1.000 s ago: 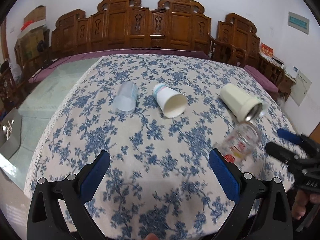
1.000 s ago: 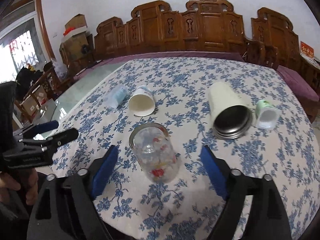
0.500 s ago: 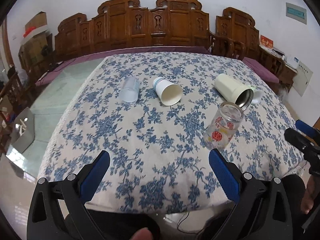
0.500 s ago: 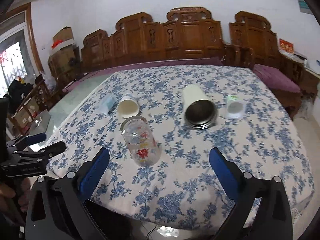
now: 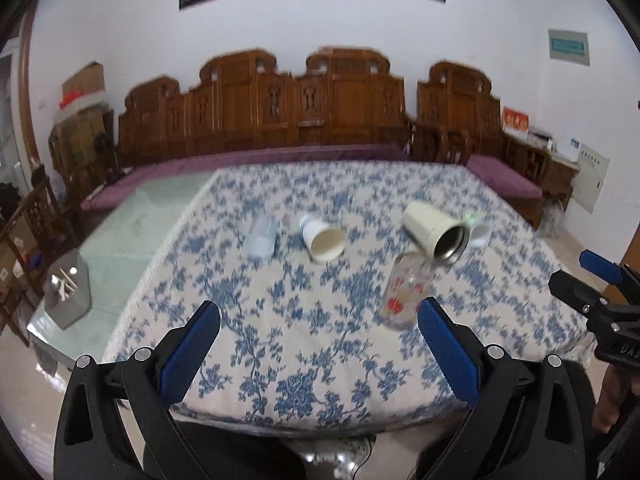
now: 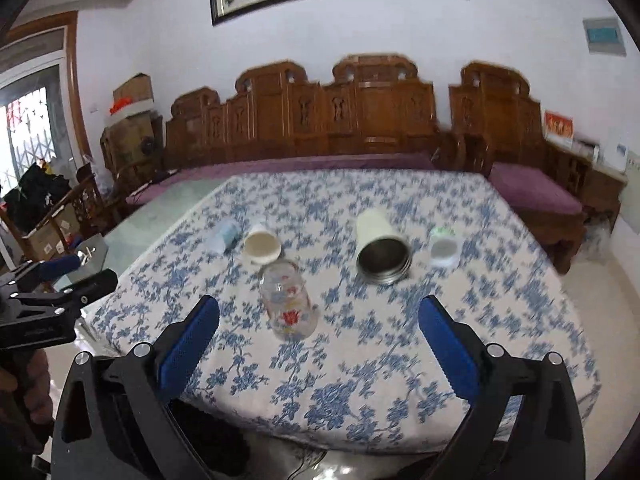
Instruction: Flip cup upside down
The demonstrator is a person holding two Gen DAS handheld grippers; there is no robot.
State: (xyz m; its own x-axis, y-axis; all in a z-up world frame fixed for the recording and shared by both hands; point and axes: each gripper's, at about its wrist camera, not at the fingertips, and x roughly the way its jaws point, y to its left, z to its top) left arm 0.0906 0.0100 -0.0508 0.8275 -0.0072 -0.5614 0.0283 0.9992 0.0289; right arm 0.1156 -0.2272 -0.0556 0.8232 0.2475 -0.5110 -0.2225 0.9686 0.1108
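Several cups lie on their sides on the blue-flowered tablecloth [image 5: 304, 344]. A clear glass cup with red print [image 5: 404, 296] [image 6: 289, 304] lies nearest. Behind it lie a white paper cup [image 5: 323, 237] [image 6: 262, 244], a cream cup with a steel inside [image 5: 436, 229] [image 6: 380, 246], a clear plastic cup [image 5: 262, 236] [image 6: 224, 235] and a small white cup [image 6: 443, 246]. My left gripper [image 5: 318, 344] is open and empty, held back over the table's near edge. My right gripper [image 6: 319, 344] is open and empty too, also back from the table.
A carved wooden bench [image 5: 308, 108] with purple cushions runs behind the table. A grey holder with sticks [image 5: 66, 292] stands on the bare glass part at the left. A wooden chair [image 6: 72, 216] stands at the left. The table's near edge is just ahead of both grippers.
Both grippers have pulled back and up from the table, so the cups look farther away. Both stay open and empty. The cups have not moved.
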